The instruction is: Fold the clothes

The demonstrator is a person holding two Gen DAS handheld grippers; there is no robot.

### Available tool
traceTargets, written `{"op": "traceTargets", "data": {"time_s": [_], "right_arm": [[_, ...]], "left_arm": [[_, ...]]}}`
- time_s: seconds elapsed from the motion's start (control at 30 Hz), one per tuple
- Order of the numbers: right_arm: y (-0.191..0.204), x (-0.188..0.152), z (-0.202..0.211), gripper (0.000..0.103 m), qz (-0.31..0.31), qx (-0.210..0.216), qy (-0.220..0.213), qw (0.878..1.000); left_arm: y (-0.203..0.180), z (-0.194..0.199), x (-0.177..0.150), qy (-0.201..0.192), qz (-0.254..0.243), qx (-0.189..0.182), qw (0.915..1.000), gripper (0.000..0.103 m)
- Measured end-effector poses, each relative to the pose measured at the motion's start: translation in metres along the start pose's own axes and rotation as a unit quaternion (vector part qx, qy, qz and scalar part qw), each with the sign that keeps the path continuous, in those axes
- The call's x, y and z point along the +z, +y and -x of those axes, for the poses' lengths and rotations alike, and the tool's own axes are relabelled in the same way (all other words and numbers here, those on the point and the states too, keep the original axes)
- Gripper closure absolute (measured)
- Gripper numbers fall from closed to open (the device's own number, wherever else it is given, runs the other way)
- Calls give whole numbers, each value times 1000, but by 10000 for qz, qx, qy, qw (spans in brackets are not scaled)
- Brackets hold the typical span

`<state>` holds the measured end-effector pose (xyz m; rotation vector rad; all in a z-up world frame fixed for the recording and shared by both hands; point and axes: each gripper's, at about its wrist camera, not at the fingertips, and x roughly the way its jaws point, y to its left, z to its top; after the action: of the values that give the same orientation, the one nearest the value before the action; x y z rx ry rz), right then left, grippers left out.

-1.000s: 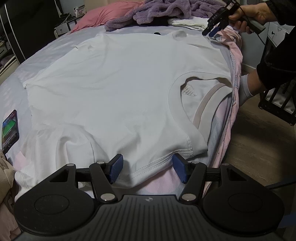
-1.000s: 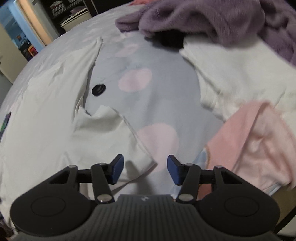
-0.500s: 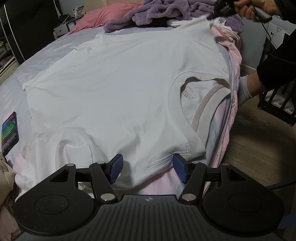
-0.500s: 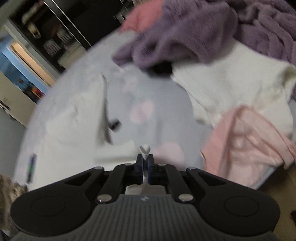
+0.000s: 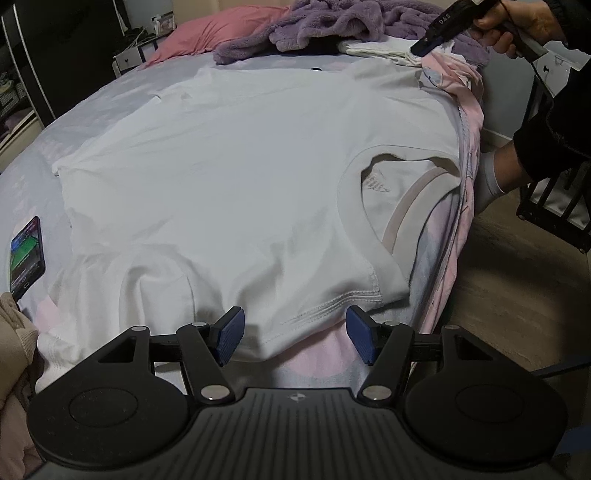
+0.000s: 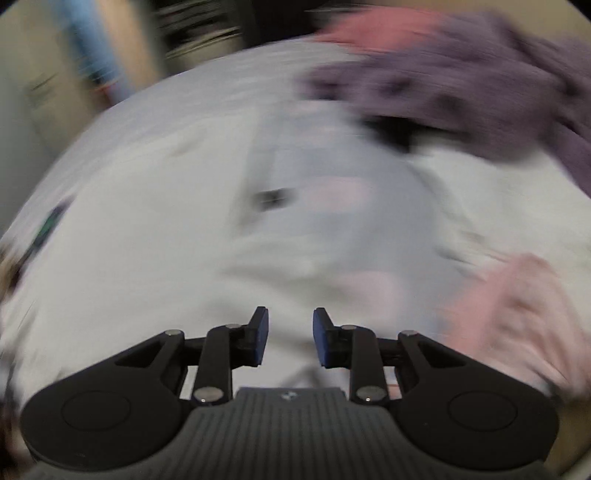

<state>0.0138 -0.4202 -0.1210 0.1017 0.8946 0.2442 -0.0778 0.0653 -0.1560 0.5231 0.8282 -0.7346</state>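
White T-shirt (image 5: 236, 177) lies spread flat on the bed (image 5: 110, 99), its collar by the bed's edge, with a purple blanket (image 5: 332, 26) and a phone (image 5: 26, 254) nearby. Left gripper (image 5: 291, 332) hovers open around the near sleeve hem, holding nothing. Right gripper (image 6: 290, 341) is partly open and empty above the shirt, its view blurred.

Wood-look floor (image 5: 517, 280), dark wardrobe (image 5: 55, 55), black wire rack (image 5: 557, 206), dim light
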Motion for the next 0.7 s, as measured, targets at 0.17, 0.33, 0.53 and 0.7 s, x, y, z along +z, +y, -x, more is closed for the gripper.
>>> {"op": "traceTargets", "data": {"time_s": [0.17, 0.33, 0.53, 0.7], "right_arm": [[52, -31, -34, 73, 1266, 387, 942, 9867], [71, -50, -38, 72, 2071, 282, 2003, 9572], [76, -23, -11, 62, 1345, 232, 1247, 9828], [126, -36, -6, 60, 1674, 809, 749, 9797]], "left_arm": [[-2, 6, 3, -100, -32, -1, 9999, 44], [6, 18, 1, -144, 98, 2, 9998, 44], [38, 25, -9, -178, 1002, 77, 9948, 44], [70, 25, -17, -174, 2186, 76, 9756, 44]]}}
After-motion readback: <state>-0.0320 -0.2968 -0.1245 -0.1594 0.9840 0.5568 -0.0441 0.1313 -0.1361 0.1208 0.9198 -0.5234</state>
